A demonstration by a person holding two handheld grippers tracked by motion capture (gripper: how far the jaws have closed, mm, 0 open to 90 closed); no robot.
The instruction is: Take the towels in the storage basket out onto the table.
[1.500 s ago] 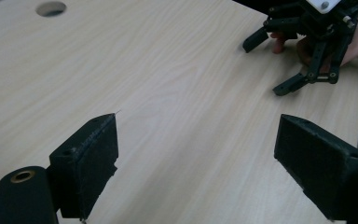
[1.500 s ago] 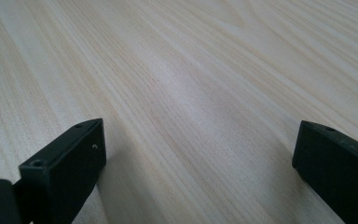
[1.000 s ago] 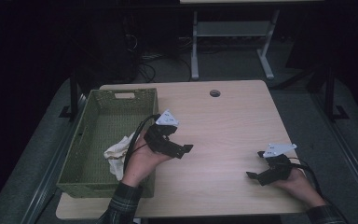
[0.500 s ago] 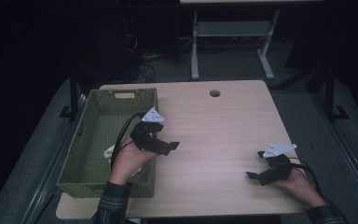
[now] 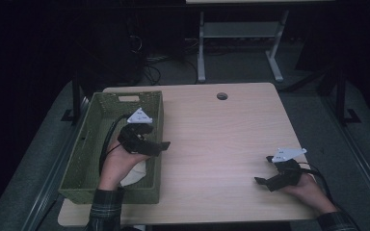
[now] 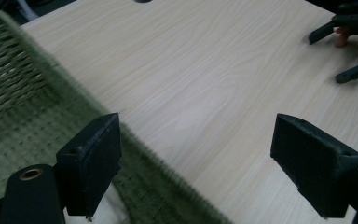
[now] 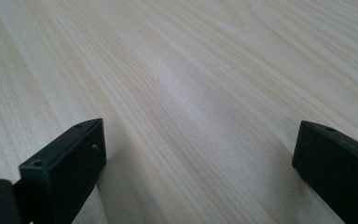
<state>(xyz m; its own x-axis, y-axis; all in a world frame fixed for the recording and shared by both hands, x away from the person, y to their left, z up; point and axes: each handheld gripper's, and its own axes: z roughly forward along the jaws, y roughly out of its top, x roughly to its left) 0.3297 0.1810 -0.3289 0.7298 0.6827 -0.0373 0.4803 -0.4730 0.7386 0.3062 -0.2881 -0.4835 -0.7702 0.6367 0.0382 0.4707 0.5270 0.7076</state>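
High view: the left gripper (image 5: pixel 163 145), fingers spread wide and empty, hangs over the green basket's (image 5: pixel 89 139) 3 o'clock rim, white cloth (image 5: pixel 136 173) inside below. The right gripper (image 5: pixel 261 181), fingers wide, rests at the counter's (image 5: pixel 212 139) 4 o'clock.

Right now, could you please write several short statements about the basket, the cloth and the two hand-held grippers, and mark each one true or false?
1. The left hand-held gripper is open above the green woven basket's right rim. True.
2. A white cloth lies in the basket. True.
3. The right hand-held gripper grips the cloth. False: it is open, over bare wooden table.
4. The basket sits at the table's right edge. False: it sits at the left edge.
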